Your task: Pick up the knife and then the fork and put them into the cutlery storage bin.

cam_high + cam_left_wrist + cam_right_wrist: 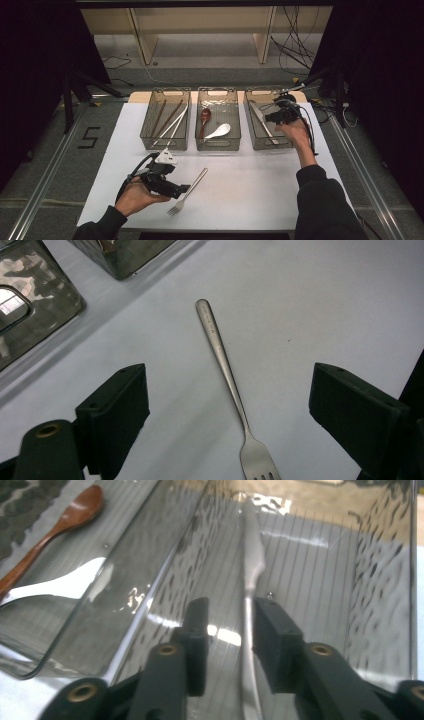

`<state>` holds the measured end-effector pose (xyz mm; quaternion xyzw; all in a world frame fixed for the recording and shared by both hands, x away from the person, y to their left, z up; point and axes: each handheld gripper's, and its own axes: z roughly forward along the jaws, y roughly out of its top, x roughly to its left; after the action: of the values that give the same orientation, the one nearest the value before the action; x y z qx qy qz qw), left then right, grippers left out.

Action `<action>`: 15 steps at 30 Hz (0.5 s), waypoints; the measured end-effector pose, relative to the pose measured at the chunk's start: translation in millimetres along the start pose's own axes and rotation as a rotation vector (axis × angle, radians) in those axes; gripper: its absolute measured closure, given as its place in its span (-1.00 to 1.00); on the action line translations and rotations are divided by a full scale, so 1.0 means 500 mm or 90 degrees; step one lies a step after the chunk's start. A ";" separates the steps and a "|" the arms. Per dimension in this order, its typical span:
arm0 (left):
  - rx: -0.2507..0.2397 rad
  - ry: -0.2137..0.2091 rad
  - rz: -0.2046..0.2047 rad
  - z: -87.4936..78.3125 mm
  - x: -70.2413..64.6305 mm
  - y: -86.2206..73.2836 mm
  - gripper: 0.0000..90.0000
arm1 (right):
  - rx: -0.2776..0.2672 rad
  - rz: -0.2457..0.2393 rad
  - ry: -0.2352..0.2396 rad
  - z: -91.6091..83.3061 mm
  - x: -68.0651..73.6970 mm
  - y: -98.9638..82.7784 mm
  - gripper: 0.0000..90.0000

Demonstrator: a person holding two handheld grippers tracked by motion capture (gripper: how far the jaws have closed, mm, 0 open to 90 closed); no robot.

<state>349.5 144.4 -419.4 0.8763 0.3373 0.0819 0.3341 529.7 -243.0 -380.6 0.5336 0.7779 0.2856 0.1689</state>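
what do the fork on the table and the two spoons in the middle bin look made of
Fork: likely brushed stainless steel, grey with a dull sheen. Brown spoon: looks like wood, or lacquered, warm red-brown with a soft gloss. White spoon: ceramic or plastic, plain glossy white; the look leaves it open. Middle bin: clear smoky plastic.

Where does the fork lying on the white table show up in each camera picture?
High view: the fork lies on the white table at lower centre, just right of the left gripper.
Left gripper view: centre, between the open jaws, tines at the bottom edge.
Right gripper view: not in it.
Shared landmark: the middle bin, also at the left gripper view's top.
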 end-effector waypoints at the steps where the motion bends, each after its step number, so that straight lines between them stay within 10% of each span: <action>1: 0.001 0.000 0.000 0.000 0.000 0.000 -0.65 | -0.002 -0.002 0.000 -0.004 0.000 0.000 0.43; 15: 0.013 0.003 -0.007 0.010 0.002 -0.002 -0.65 | -0.082 -0.099 0.072 -0.095 0.055 -0.055 -0.17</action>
<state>351.5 142.9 -424.0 0.8778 0.3436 0.0789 0.3244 472.4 -237.6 -359.4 0.4426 0.8054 0.3507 0.1802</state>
